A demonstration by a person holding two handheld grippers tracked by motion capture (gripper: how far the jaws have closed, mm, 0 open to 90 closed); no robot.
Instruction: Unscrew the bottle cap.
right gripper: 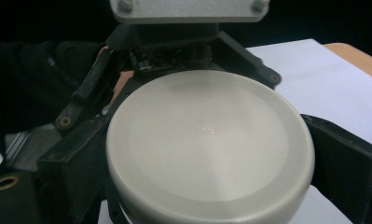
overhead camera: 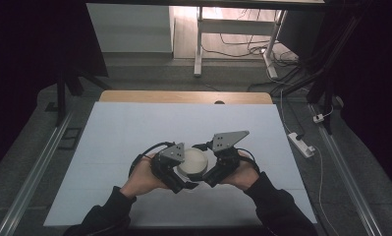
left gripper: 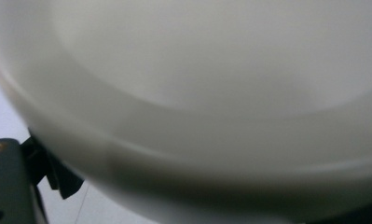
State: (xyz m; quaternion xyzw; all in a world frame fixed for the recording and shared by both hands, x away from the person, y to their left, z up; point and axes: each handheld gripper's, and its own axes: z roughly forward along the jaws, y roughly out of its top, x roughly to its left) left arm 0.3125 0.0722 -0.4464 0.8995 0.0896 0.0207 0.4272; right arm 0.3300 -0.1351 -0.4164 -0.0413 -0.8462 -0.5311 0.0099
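Round white lid (overhead camera: 193, 163) sat near the front of the white tabletop (overhead camera: 134, 132), between both tools. Left tool (overhead camera: 180, 173) and right tool (overhead camera: 210, 169) each had jaws clamped against opposite sides of its rim, lid's flat face up.

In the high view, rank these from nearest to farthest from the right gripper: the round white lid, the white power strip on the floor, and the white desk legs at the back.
From the right gripper:
1. Round white lid, right beside it, between both grippers.
2. White power strip, on the floor right of the table.
3. White desk legs, far back, beyond the table.
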